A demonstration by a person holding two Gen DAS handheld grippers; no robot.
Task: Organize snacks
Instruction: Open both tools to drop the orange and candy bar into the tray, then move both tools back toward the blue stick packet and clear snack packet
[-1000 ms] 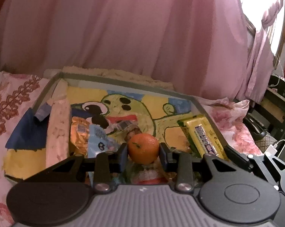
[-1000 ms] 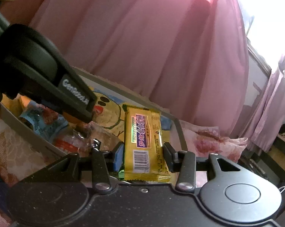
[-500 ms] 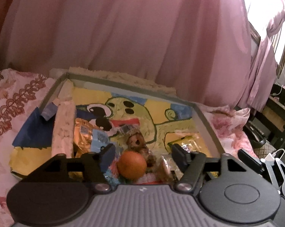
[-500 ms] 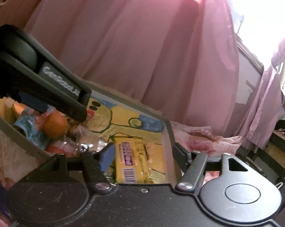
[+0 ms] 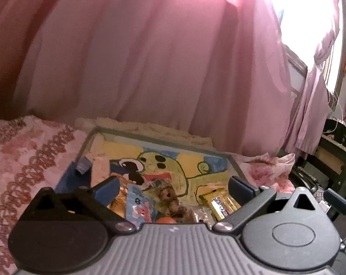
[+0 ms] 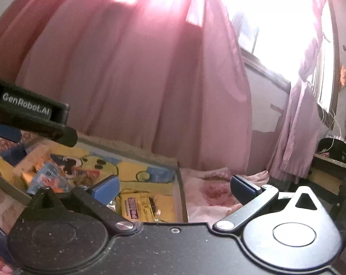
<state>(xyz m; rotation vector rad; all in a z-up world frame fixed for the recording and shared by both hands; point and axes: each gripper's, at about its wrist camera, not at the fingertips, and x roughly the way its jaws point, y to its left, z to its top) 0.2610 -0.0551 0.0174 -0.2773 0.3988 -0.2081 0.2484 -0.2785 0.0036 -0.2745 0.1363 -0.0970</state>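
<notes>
since both tools hang empty over the tray, i read this as the gap between two placements.
left tool [image 5: 173, 189]: released, jaws spread wide, nothing between them; i hold it above the near end of the tray so the items below stay in sight.
right tool [image 6: 174, 186]: also released and empty, jaws wide, over the tray's right edge and the bed beside it.
tray [image 5: 163, 141]: shallow, grey-rimmed, lined with a cartoon drawing; it sits on the floral bedspread [image 5: 30, 151], and i judge it to be the collecting place for the snacks.
orange [image 5: 166, 220]: lies in the tray just under the left tool's body, mostly hidden by it.
yellow bar [image 6: 136, 206]: flat on the tray floor in the near right corner, close to the rim, below and just left of the right tool's gap.
blue packet [image 5: 139, 202]: lies left of the orange among gold wrappers [image 5: 118, 202]; a clear-wrapped brown sweet [image 5: 170, 198] sits beside it.
grouping: loose snacks crowd the near left, the bar keeps apart on the right, which looks like sorting by kind.
next: i would guess another snack has to be fetched; none shows outside the tray.
</notes>
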